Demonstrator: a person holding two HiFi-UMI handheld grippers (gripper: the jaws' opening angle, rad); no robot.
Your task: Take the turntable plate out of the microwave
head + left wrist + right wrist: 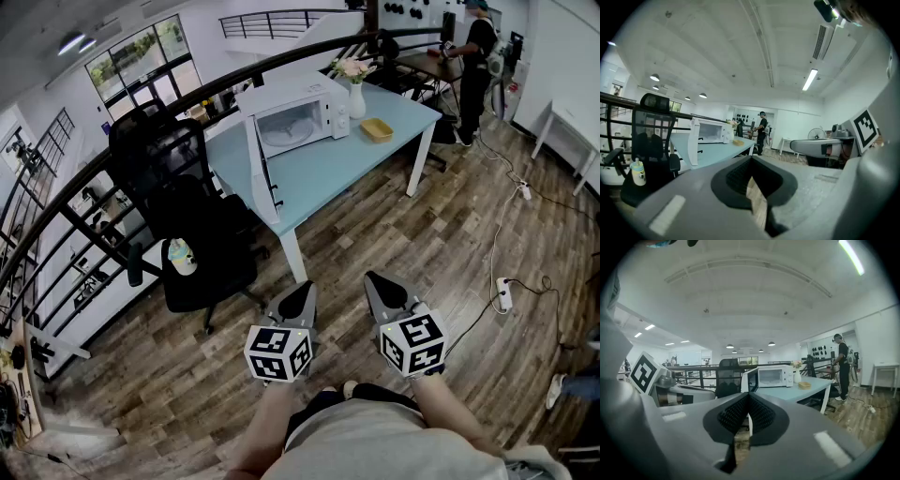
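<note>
The white microwave (298, 114) sits on the blue table (328, 173) with its door (262, 173) swung open. Inside it the turntable plate (284, 131) looks pale and round, but it is hard to see well. It is far from both grippers. The left gripper (302, 292) is pressed together on nothing. So is the right gripper (379, 281).

Bright, even indoor light. Daylight enters through tall windows (141, 56) at your upper left, and a ceiling strip light (810, 79) glows overhead without harsh glare. Every view bends strongly toward its edges, and both gripper views have black corners. Close to the lens, your left gripper (751, 161) and right gripper (749, 399) look soft and slightly blurred.
</note>
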